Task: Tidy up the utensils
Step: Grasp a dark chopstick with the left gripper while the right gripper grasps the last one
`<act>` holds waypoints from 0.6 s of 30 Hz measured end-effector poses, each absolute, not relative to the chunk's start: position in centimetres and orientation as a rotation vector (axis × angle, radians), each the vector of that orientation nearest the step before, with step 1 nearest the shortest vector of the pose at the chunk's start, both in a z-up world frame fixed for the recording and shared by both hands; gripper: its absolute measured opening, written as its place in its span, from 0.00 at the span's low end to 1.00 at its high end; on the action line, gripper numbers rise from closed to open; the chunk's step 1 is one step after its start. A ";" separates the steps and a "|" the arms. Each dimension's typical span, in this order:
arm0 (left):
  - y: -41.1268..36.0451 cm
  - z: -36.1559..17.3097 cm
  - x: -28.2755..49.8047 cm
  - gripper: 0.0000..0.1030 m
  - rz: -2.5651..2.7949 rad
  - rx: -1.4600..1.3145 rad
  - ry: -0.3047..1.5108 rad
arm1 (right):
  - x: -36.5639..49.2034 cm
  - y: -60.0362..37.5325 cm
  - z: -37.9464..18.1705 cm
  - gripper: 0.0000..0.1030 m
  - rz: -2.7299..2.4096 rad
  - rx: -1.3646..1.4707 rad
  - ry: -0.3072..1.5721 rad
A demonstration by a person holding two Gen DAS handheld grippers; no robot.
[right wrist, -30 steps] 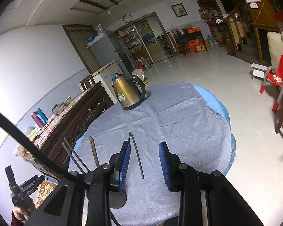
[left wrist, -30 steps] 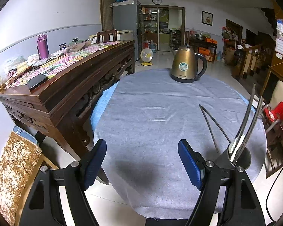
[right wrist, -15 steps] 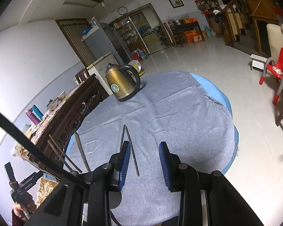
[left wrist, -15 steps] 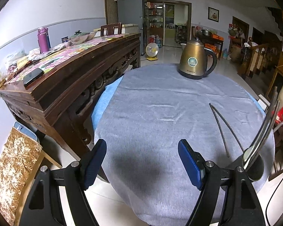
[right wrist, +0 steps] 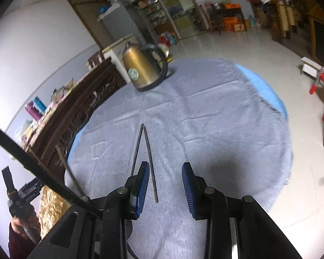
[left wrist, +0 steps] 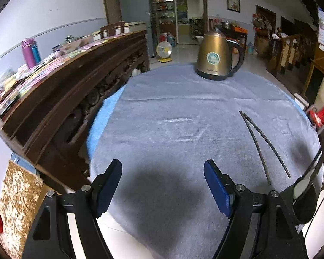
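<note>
A round surface [left wrist: 183,112] covered with a grey cloth [right wrist: 216,129] was seen, with a blue cover showing at its edge. A long dark wooden side table [left wrist: 60,90] was set just beside it on the left, and bottles and papers were laid on top of that.

A gold kettle [left wrist: 213,56] was stood upright at the far side of the surface, well apart from everything else on it.

A dark cup holder [left wrist: 304,202] was seen at the near right edge of the surface, in the left wrist view. Some utensils [left wrist: 311,170] were stood in it, leaning up and out. What kind they were could not be told.

Two dark chopsticks [left wrist: 261,144] were laid flat on the cloth, near the holder. Their far tips were close together and their near ends were spread apart, like a thin letter V.

The left gripper [left wrist: 163,185] was held above the near edge of the cloth. Its fingers [left wrist: 109,185] were spread wide and nothing was held between them.

The right gripper [right wrist: 165,185] was held over the near ends of the chopsticks. Its fingers [right wrist: 189,190] were partly apart, and nothing was pinched. One chopstick end was seen between them, lying on the cloth below, and the other was hidden behind the left finger.
</note>
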State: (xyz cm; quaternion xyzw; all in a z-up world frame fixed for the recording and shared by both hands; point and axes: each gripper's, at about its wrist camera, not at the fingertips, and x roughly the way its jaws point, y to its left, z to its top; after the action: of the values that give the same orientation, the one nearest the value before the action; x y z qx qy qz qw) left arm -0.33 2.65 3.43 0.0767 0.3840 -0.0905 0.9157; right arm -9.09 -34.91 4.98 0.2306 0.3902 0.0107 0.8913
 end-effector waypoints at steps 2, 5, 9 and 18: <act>1.7 3.0 0.5 0.76 -0.208 0.164 0.800 | -7.0 -34.3 4.1 0.33 0.057 0.458 0.844; 0.2 2.5 1.6 0.76 -0.242 0.171 0.813 | -4.0 -33.2 3.0 0.33 0.122 0.446 0.878; -1.3 2.2 2.5 0.76 -0.275 0.183 0.814 | 0.7 -30.8 1.2 0.33 0.205 0.399 0.930; -3.5 1.2 5.2 0.76 -0.336 0.189 0.851 | 7.9 -26.6 -3.6 0.21 0.252 0.270 1.046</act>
State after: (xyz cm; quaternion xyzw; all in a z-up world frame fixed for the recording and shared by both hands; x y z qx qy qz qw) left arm 5.23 -3.54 1.20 0.0909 0.4104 -0.1617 0.8928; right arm 7.93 -26.63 -3.57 0.1280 0.4967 0.1194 0.8501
